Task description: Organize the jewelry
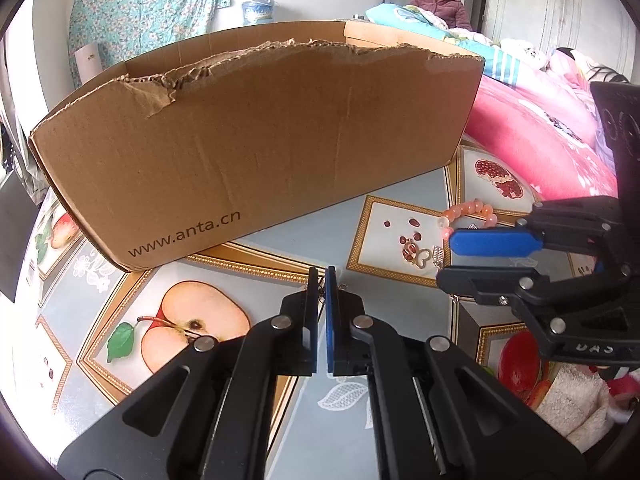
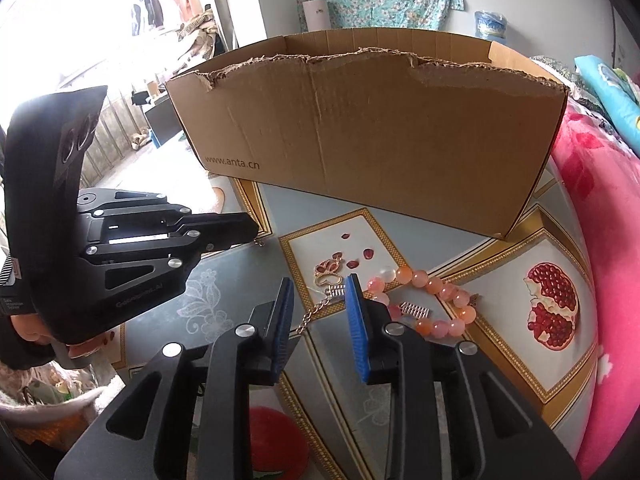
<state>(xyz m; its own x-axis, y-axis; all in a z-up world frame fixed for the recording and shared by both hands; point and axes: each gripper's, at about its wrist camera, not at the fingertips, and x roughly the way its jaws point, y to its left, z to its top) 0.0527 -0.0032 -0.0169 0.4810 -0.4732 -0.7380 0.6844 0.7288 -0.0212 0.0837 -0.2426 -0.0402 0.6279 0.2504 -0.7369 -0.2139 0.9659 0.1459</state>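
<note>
an open brown corrugated cardboard box with a torn top edge and a printed web address stands at the far side of a round table covered in a glossy fruit-print cloth. in front of it, on the cloth, the jewelry lies in a small cluster: a bracelet of round peach-pink beads curled to the right, a gold heart-shaped pendant with red stones just left of it, two small gold spring-like coils by the beads, and a thin gold chain trailing toward the near side.

the right gripper hangs over this cluster with its blue-padded jaws parted by a moderate gap; the chain and one coil show in the gap between them, and the pads do not press on anything. the beads sit just right of its right finger.

the left gripper is off to the left of the jewelry, low over the cloth near a printed halved apple, its jaws drawn together with only a sliver between the pads. small bits of gold chain show at its fingertips, but whether it pinches them cannot be told.

a pink floral blanket lies on a bed to the right, and a person in a mauve jacket sits far behind the box.
</note>
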